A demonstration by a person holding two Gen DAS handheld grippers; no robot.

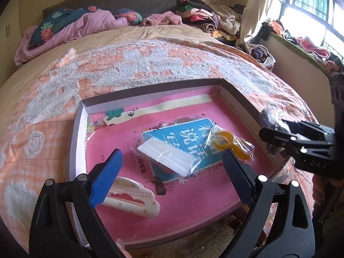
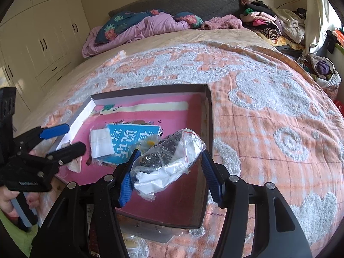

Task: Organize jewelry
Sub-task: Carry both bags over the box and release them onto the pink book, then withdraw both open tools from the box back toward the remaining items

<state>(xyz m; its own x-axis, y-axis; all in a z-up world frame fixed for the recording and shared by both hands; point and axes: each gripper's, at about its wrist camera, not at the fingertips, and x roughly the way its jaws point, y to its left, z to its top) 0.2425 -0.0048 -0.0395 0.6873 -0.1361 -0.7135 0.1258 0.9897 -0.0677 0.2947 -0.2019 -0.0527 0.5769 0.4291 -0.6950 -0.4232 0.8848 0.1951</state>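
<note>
A shallow pink-lined box (image 1: 80, 129) lies on the bed. My left gripper (image 1: 175, 172) hovers open over it, its blue pads either side of a white packet in clear wrap (image 1: 169, 160) without touching it. A cream hair clip (image 1: 133, 200) rests by the left pad. Yellow rings in a clear bag (image 1: 225, 145) lie on a blue booklet (image 1: 189, 134). My right gripper (image 2: 168, 172) is shut on a crumpled clear bag of metallic jewelry (image 2: 167, 159), held above the box (image 2: 207, 116). From the left wrist view it shows at the right edge (image 1: 271, 126); the left gripper (image 2: 76, 137) appears at the left.
The box sits on an orange-and-white textured blanket (image 2: 268, 118). Pillows and a purple quilt (image 2: 139, 28) lie at the headboard, with a pile of clothes (image 2: 268, 21) at the far right. Wardrobes (image 2: 43, 32) line the left wall. A hand (image 2: 8, 202) grips the left handle.
</note>
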